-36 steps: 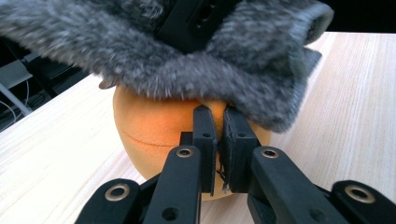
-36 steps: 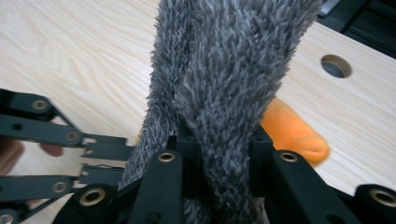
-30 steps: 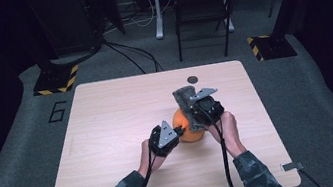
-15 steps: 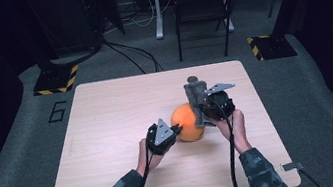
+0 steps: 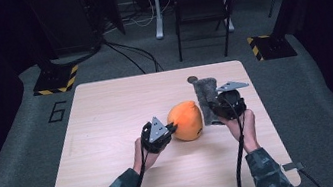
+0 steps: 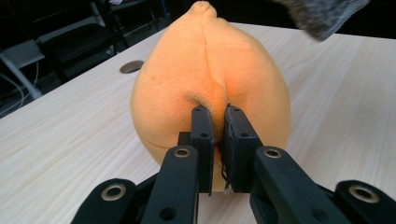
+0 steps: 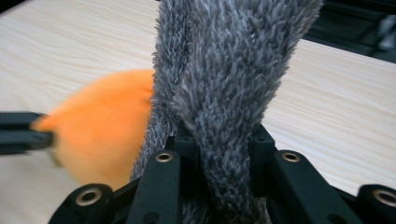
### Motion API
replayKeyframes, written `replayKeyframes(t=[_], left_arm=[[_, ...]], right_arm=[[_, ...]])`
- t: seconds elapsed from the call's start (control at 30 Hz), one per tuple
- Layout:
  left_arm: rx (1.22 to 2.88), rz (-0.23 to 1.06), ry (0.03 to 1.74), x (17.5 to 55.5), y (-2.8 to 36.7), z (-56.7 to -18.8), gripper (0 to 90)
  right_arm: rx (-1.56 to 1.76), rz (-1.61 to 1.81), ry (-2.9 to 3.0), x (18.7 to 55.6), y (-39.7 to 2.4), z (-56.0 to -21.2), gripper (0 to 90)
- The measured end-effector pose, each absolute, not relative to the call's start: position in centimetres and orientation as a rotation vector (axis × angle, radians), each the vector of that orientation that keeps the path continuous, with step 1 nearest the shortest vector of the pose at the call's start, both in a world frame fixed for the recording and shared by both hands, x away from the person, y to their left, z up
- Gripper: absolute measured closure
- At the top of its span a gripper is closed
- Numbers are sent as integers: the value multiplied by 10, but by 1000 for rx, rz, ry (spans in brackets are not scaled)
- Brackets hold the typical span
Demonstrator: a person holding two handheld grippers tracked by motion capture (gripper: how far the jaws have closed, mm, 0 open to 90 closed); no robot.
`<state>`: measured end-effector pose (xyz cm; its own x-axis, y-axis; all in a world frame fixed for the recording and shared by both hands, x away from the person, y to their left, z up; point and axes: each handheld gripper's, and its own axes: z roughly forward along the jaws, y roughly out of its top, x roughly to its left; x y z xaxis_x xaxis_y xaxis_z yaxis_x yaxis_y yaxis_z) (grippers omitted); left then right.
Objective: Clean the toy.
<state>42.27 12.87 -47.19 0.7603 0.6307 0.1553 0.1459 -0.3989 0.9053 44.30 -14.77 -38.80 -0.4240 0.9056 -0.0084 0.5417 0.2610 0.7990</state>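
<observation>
Since a second ago the right gripper (image 5: 219,110), jaws clamped on the grey furry cloth (image 5: 206,91), has drawn it off the orange plush (image 5: 186,120) toward the desk's (image 5: 107,113) right edge, while the left gripper (image 5: 166,131) pinches the plush mid-desk, so the two now look separated.

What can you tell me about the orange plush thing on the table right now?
The orange plush is a soft, rounded, fuzzy piece tapering to a small nub at its far end, with a seam down its middle. It rests on the light wood table near the centre. The left tool is shut on a pinch of its fabric at the seam. The grey furry piece, held in the right tool, stands just beside it.
</observation>
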Motion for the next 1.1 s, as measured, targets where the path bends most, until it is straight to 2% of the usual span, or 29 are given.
replayKeyframes(t=[0.4,0.63,0.9,1.0,1.07,1.1], left_arm=[[1898,554,835,439,162,-483,819],[1860,479,975,450,180,-494,811],[1865,476,1012,455,185,-497,778],[1868,481,1017,455,185,-497,724],[1876,485,1019,456,185,-496,668],[1875,490,1027,456,186,-495,611]], right_arm=[[1514,858,2000,456,-195,-421,715],[1609,790,1999,464,-215,-446,709],[1720,637,2038,477,-225,-487,680],[1722,639,2038,480,-228,-492,627],[1724,632,2032,481,-228,-492,529],[1731,632,2031,480,-228,-492,469]])
